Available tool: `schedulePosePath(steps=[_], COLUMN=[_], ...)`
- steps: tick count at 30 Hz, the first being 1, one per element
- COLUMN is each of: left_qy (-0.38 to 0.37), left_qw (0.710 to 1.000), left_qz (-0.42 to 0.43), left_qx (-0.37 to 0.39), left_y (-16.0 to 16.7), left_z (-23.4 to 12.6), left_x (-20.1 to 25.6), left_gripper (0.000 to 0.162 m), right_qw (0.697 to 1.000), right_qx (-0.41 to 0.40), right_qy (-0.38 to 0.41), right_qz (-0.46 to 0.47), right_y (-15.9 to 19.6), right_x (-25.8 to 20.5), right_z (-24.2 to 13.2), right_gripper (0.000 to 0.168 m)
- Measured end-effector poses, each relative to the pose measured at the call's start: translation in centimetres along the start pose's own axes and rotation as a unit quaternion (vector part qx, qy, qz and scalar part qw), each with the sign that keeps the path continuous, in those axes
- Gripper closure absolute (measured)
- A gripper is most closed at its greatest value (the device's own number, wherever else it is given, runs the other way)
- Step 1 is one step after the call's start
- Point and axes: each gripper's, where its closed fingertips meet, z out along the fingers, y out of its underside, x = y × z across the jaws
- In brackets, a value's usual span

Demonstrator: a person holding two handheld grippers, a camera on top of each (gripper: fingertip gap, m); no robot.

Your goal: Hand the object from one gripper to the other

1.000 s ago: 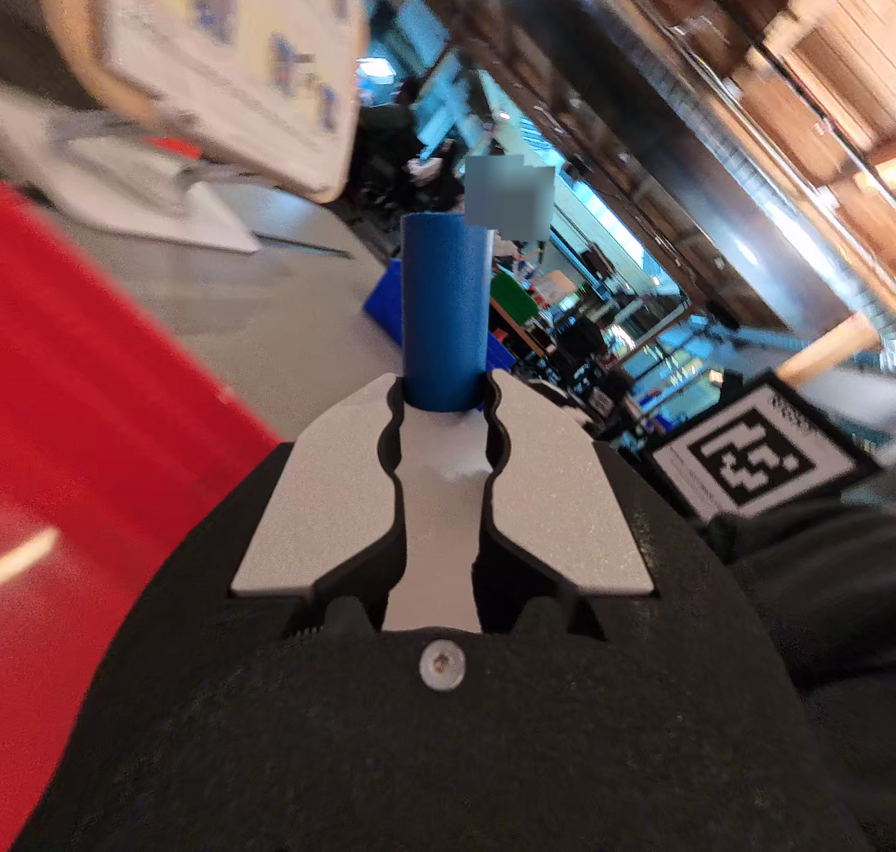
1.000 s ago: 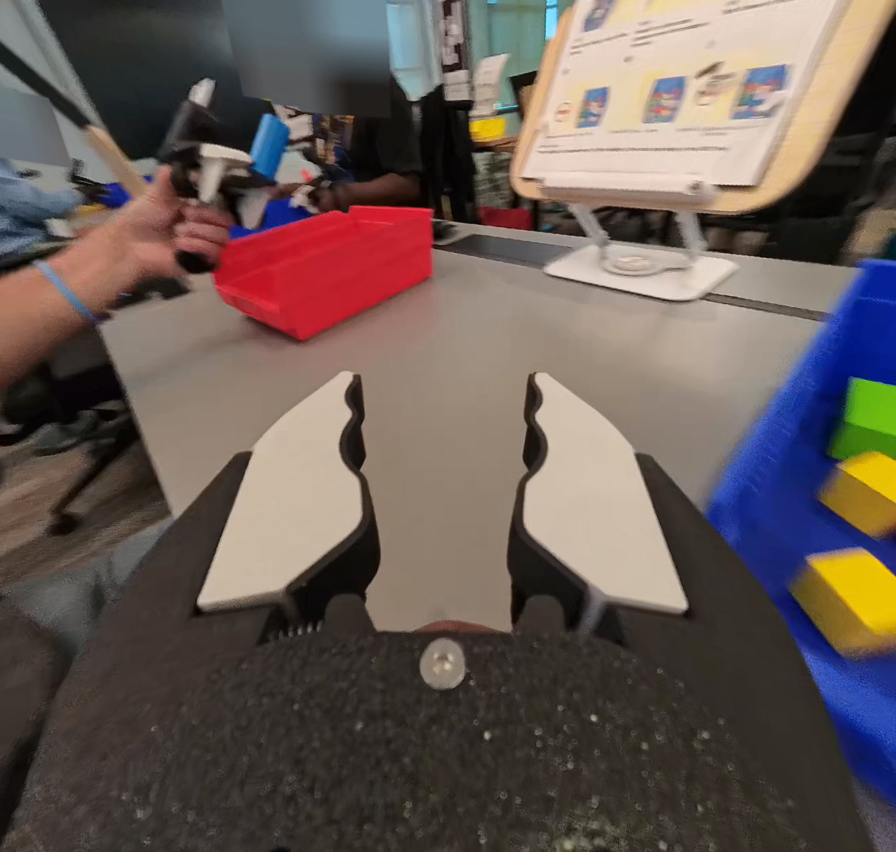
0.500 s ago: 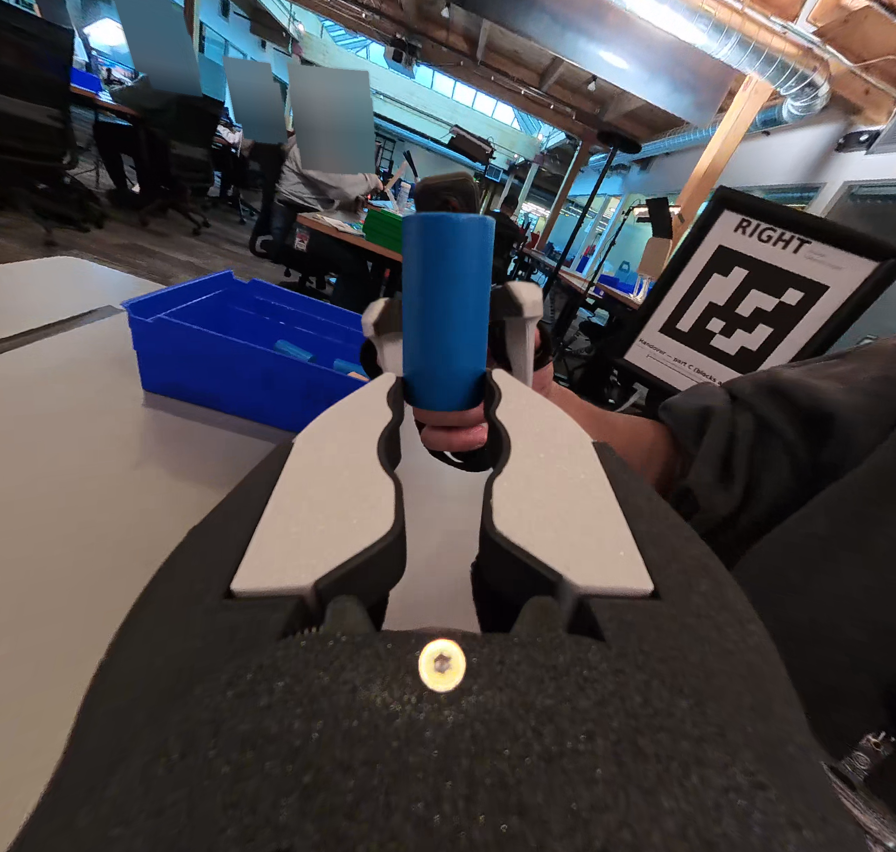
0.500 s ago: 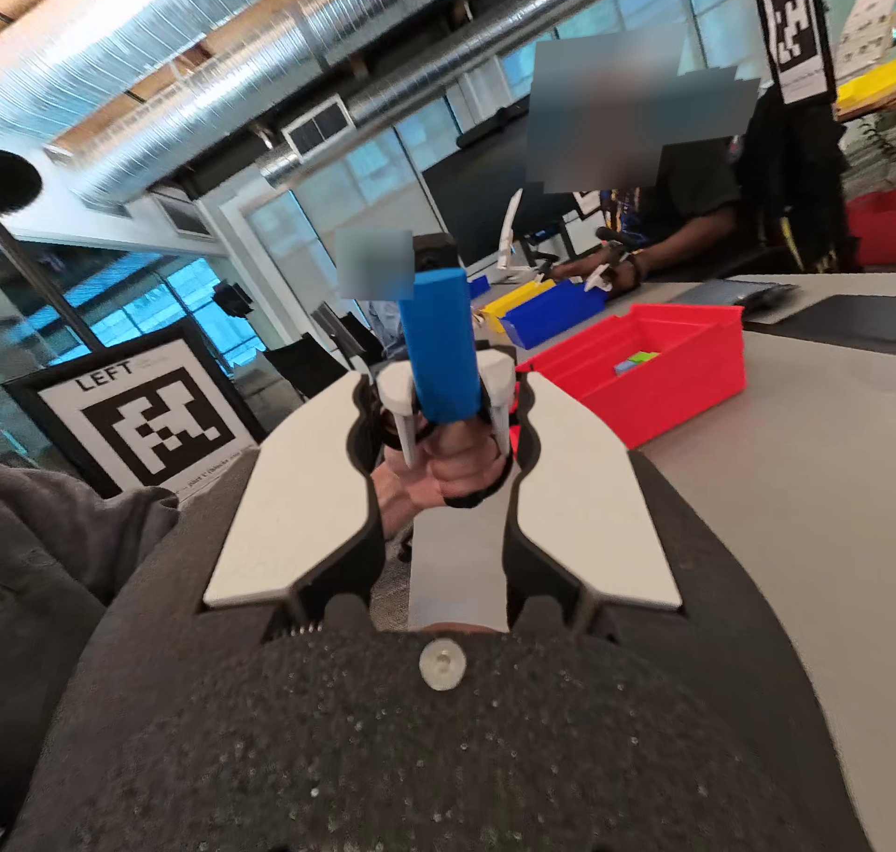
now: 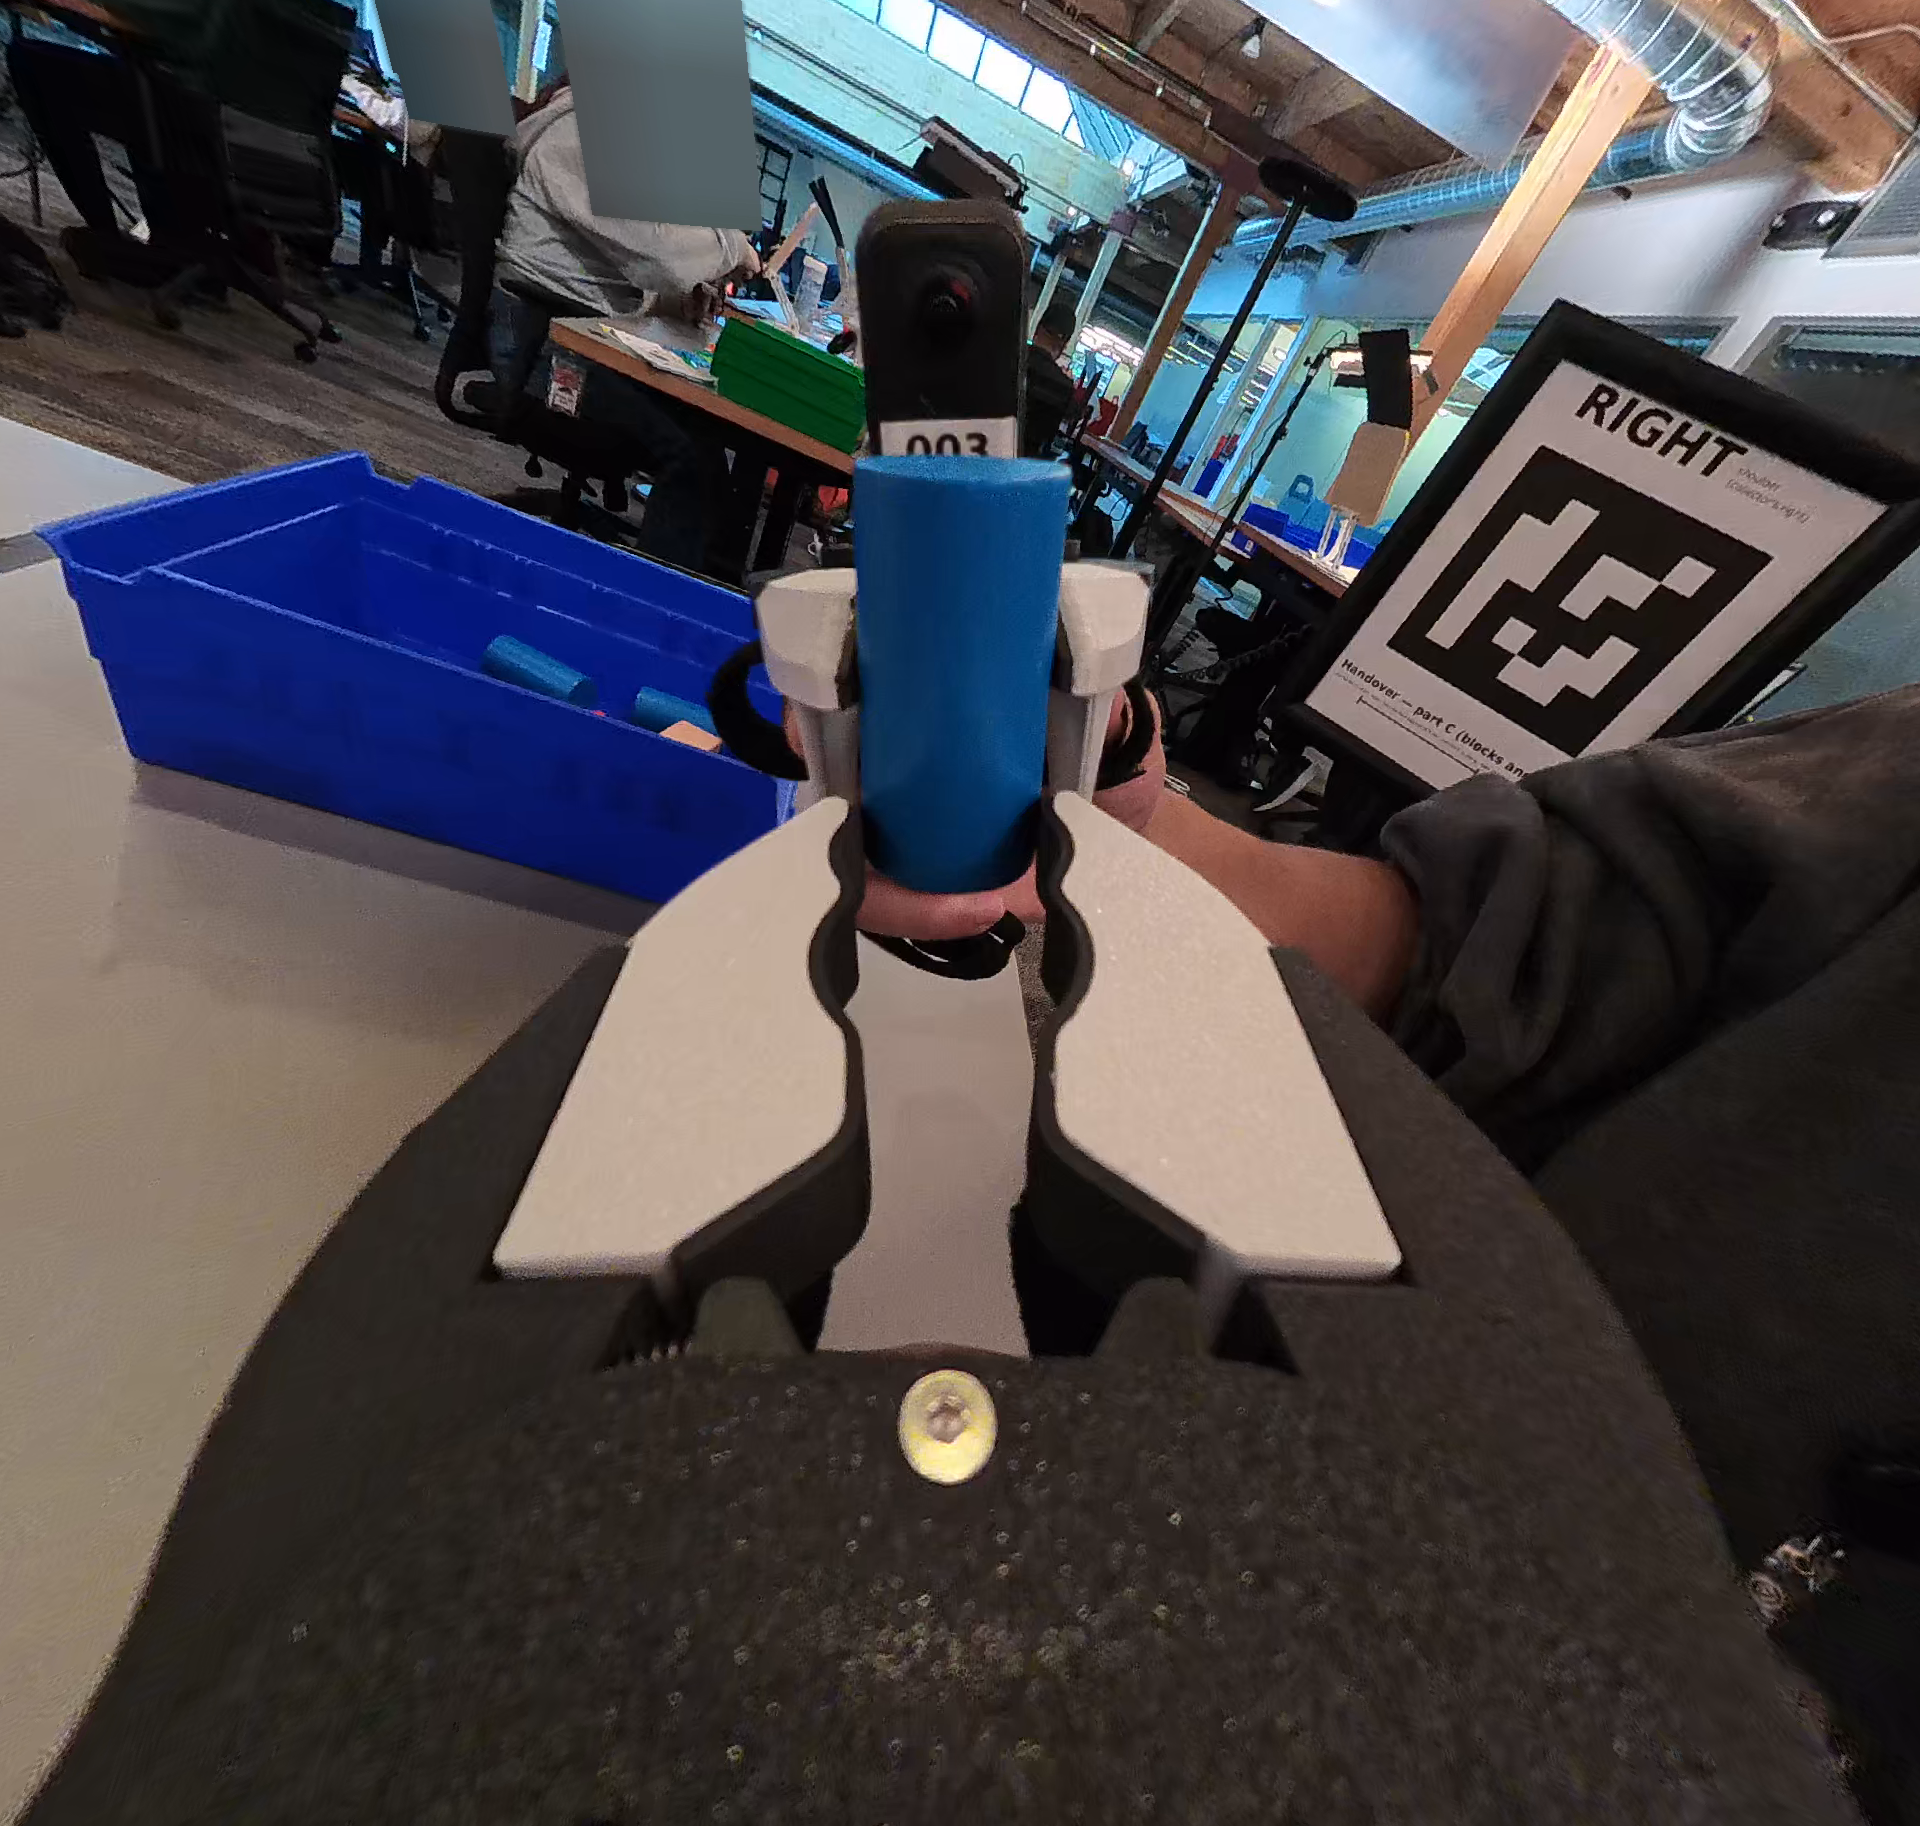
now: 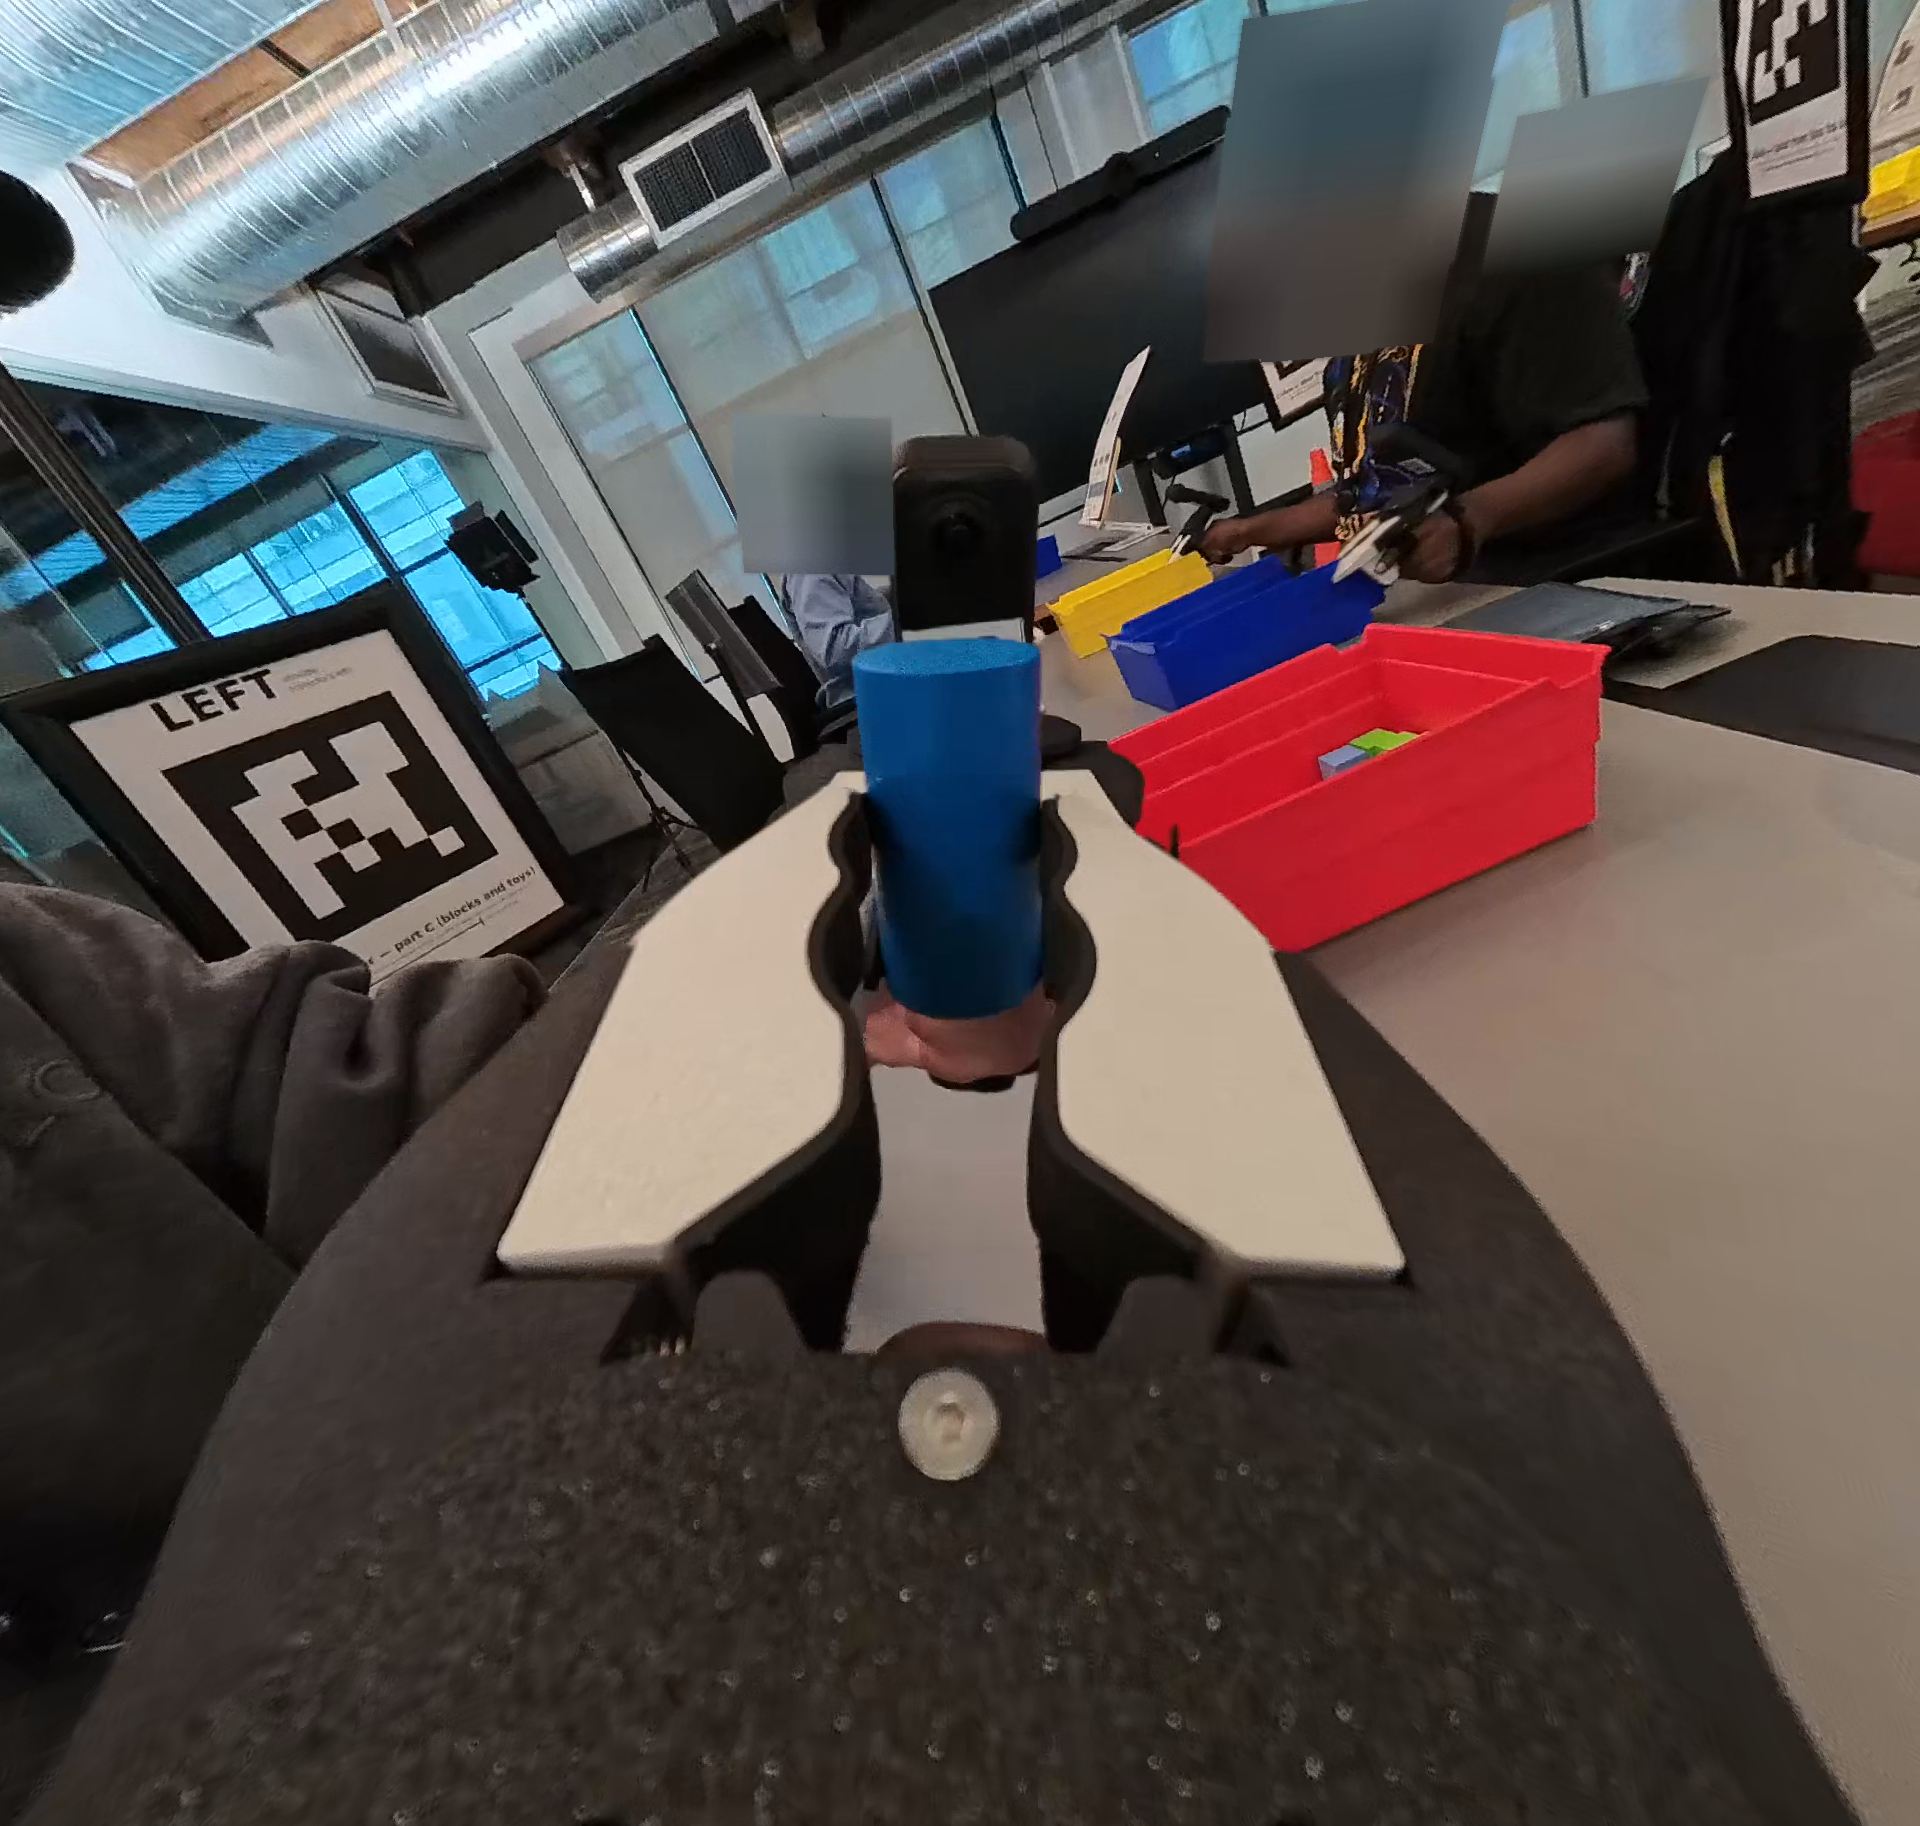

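Blue cylinder [image 5: 951,675] upright, long axis vertical, between both grippers' fingers [image 6: 727,1028].

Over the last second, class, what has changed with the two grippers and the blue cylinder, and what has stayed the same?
The right gripper, open and far off over the table a second ago, swung round to face the left gripper and closed on the blue cylinder from the opposite side. Unchanged: the left gripper keeps its grip low on the cylinder, so both now hold it; the cylinder stays upright.
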Motion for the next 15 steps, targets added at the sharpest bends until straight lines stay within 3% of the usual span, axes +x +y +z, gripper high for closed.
schedulePosePath(steps=[3,4,6,10,13,15], left_qy=[-0.025,-0.034,-0.043,-0.072,-0.097,-0.123], left_qw=[1.0,0.999,0.999,0.995,0.993,0.99], left_qz=[-0.01,-0.008,-0.001,-0.024,-0.048,-0.057], left_qx=[0.007,0.004,-0.009,-0.064,-0.047,-0.042], left_y=[-0.1,0.3,2.2,8.9,12.4,14.1], left_z=[-0.1,-0.1,-0.4,-2.2,-4.4,-5.9], left_x=[0.3,0.6,1.7,3.9,5.1,5.2], left_gripper=[0.131,0.124,0.08,0.076,0.084,0.087], right_qw=[1.0,1.0,0.998,0.985,0.919,0.861], right_qx=[0.016,0.024,0.05,0.07,-0.067,-0.2], right_qy=[0.003,0.003,0.022,0.149,0.369,0.447], right_qz=[0.0,0.001,-0.01,-0.059,-0.123,-0.138], right_y=[-0.4,-0.8,-2.9,-8.9,-8.9,-6.1], right_x=[-0.2,-0.3,-0.3,2.1,8.5,12.7], right_z=[-0.5,-1.0,-3.0,-11.5,-20.0,-24.9], right_gripper=[0.137,0.137,0.138,0.137,0.137,0.137])
